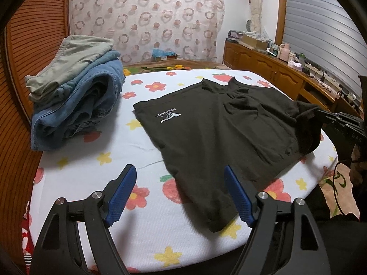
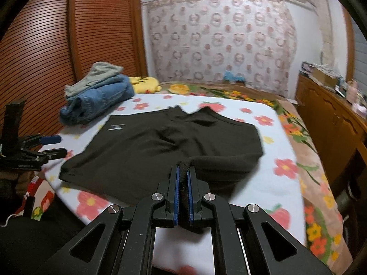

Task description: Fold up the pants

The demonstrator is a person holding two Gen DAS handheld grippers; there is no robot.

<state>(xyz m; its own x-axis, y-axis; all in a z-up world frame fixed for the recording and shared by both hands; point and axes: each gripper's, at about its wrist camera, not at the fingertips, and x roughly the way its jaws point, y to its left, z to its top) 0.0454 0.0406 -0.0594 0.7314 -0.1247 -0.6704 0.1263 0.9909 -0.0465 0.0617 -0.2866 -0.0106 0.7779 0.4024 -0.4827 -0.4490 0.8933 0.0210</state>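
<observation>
Dark olive-black pants (image 1: 220,133) with a small white logo lie spread on the flowered white sheet (image 1: 96,178); they also show in the right wrist view (image 2: 146,151). My left gripper (image 1: 180,178) is open, low over the near corner of the pants, with one blue pad on each side of the fabric's edge. My right gripper (image 2: 182,171) is shut on a raised fold of the pants' near edge. In the left wrist view the right gripper (image 1: 321,114) holds the lifted cloth at the right. The left gripper (image 2: 57,145) shows open at the left in the right wrist view.
A stack of folded clothes, blue jeans (image 1: 80,110) under a grey-green garment (image 1: 71,61), sits at the sheet's far left. A slatted wooden wardrobe (image 2: 41,57) stands on the left. A wooden sideboard (image 1: 270,68) with clutter runs along the right. A patterned curtain (image 1: 146,20) hangs behind.
</observation>
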